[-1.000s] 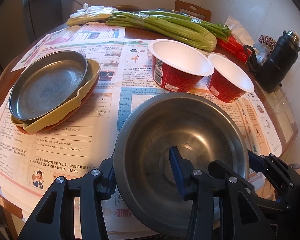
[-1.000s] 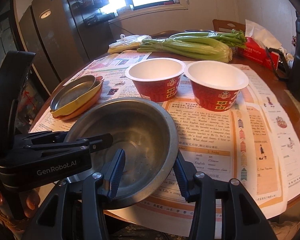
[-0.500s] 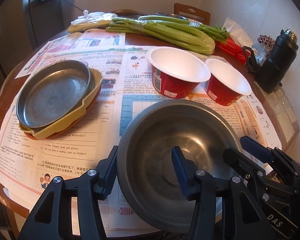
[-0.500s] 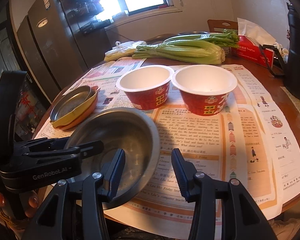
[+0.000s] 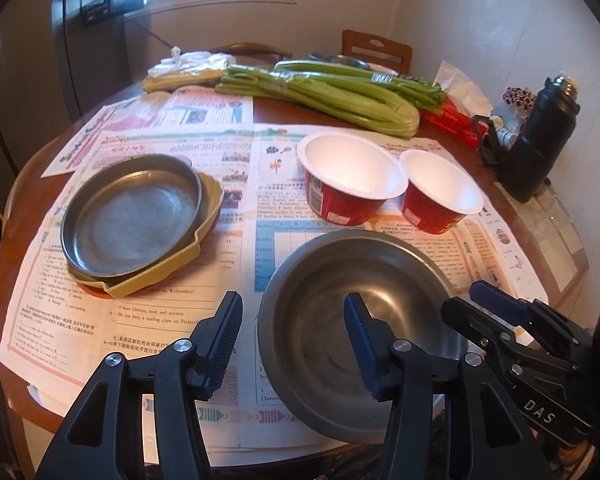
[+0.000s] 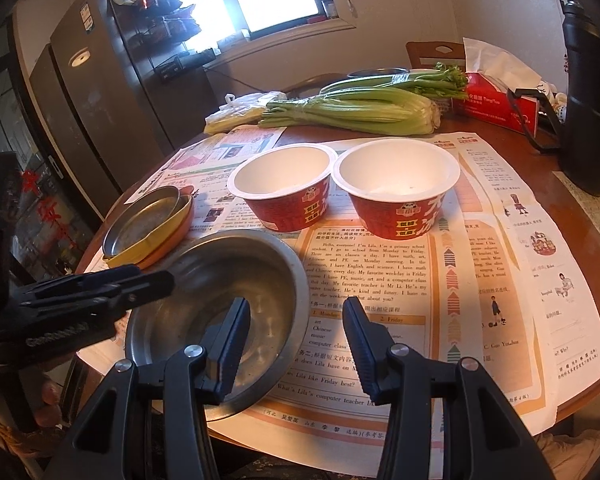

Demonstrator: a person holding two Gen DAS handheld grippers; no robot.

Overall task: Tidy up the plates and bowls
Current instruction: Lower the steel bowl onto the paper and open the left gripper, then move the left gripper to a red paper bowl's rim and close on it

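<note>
Left wrist view is showing us the steel bowl sitting on the newspaper at the near edge of the table, its rim running between our left gripper's two fingers. Those fingers are standing apart on either side of the rim, one outside the bowl and one over its hollow, and neither pad appears to be pressing the metal, so we are reading the bowl as let go. From the right wrist view our right gripper is hovering over the bowl's right edge; one finger is above the hollow, the other above the paper, with a clear gap between them and nothing held. The gap looks about as narrow as this gripper gets, yet it is plainly empty. Just beyond the bowl, two red paper bowls are standing side by side, touching, not nested. Off to the left, a steel plate is already resting in a yellow dish, with something orange underneath. We are judging the plates as stacked and done, while the bowls are still waiting to be gathered: three of them, each separate. Celery and a black flask are lying farther back.
</note>
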